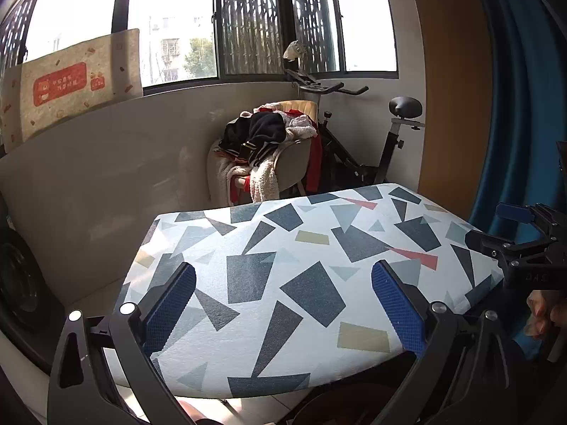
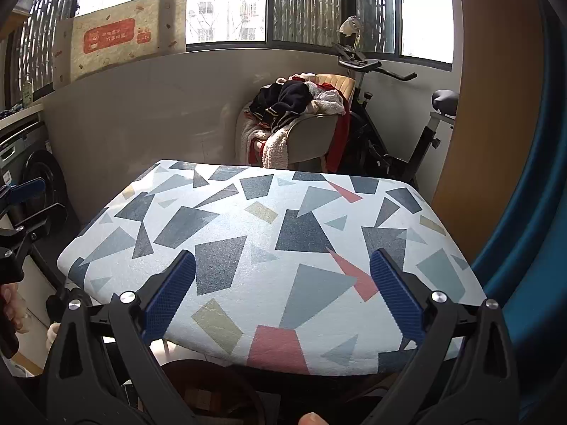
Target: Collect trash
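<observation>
Left gripper and right gripper, both held level over the near edge of a table covered in a cloth of grey, blue, yellow and red shapes. The jaws of each stand wide apart with nothing between the blue pads. In the left view the right gripper appears at 3 o'clock, with the fingers of a hand beneath it; in the right view the left gripper shows at 9 o'clock. No trash can be seen on the cloth. Beyond the table, at 12 o'clock, a chair heaped with clothes; at 1 o'clock an exercise bike; behind, windows.
</observation>
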